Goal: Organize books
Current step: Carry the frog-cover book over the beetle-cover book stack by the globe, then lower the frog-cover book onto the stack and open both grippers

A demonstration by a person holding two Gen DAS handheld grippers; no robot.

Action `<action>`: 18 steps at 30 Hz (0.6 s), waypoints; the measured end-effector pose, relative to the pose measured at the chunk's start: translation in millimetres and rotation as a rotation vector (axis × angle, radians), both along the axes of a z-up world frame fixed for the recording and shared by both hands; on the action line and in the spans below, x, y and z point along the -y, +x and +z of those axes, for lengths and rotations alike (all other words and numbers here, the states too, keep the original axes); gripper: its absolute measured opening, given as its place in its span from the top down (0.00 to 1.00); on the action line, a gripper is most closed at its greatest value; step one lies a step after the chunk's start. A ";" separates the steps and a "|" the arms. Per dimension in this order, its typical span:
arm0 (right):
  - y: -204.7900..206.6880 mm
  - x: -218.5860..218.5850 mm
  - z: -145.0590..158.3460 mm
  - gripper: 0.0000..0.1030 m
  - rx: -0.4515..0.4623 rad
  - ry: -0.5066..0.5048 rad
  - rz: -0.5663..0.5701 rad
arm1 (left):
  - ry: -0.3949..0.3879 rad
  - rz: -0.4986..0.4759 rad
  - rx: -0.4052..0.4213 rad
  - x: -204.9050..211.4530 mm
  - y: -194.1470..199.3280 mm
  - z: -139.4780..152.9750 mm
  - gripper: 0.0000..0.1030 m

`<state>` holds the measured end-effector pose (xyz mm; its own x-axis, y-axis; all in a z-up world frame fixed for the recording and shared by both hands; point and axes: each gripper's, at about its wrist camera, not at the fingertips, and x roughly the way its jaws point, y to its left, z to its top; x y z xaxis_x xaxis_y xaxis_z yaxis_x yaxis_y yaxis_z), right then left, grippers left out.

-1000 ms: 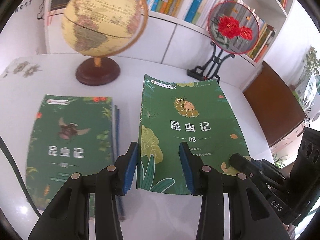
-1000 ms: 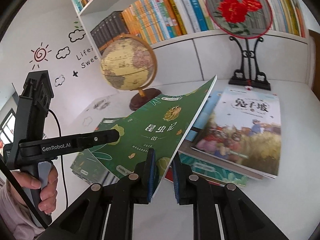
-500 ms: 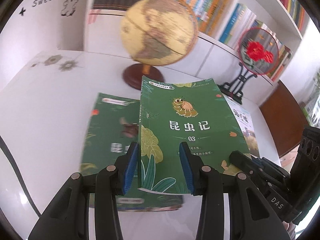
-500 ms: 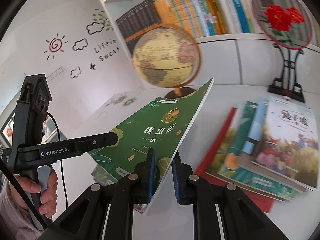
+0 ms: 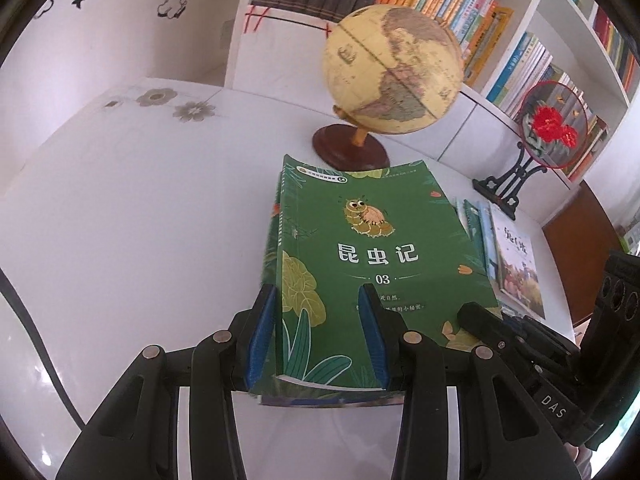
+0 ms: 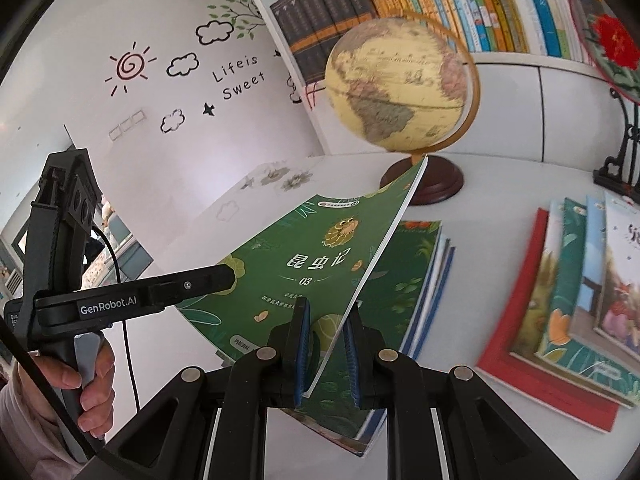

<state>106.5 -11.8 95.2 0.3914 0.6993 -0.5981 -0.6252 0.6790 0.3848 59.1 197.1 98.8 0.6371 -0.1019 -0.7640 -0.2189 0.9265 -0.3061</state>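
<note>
The green book marked 03 [image 5: 380,264] occupies the centre of the left wrist view, raised above a stack of green books [image 6: 404,280] lying on the white worktop [image 5: 120,240].

The left gripper [image 5: 318,336] is at the lower centre of that view. Its blue pads [image 5: 260,328] straddle the spine corner of the book; whether they press on it cannot be told.

The right gripper [image 6: 326,350] sits at the lower centre of the right wrist view, clenched on the book's lower page-edge corner, with the cover tilted up toward the upper right.

A hand [image 6: 86,380] at the lower left of that view holds the left gripper's handle.

A globe [image 5: 394,70] stands just behind the book, upper centre. A second pile of books [image 6: 568,308] lies at the right edge. A round fan with red flowers [image 5: 554,126] stands on a black stand at the right.
</note>
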 end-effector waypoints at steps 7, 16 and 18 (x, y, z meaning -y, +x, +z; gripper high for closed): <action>2.3 -8.8 -15.2 0.85 -0.038 -0.025 -0.016 | -0.016 -0.018 -0.043 -2.4 2.9 -18.0 0.63; 9.0 -4.8 -33.9 0.84 -0.104 -0.051 -0.032 | -0.008 -0.042 -0.092 1.1 6.6 -32.3 0.63; 9.1 -6.0 -36.9 0.84 -0.113 -0.065 -0.030 | -0.004 -0.043 -0.105 0.8 7.7 -34.9 0.63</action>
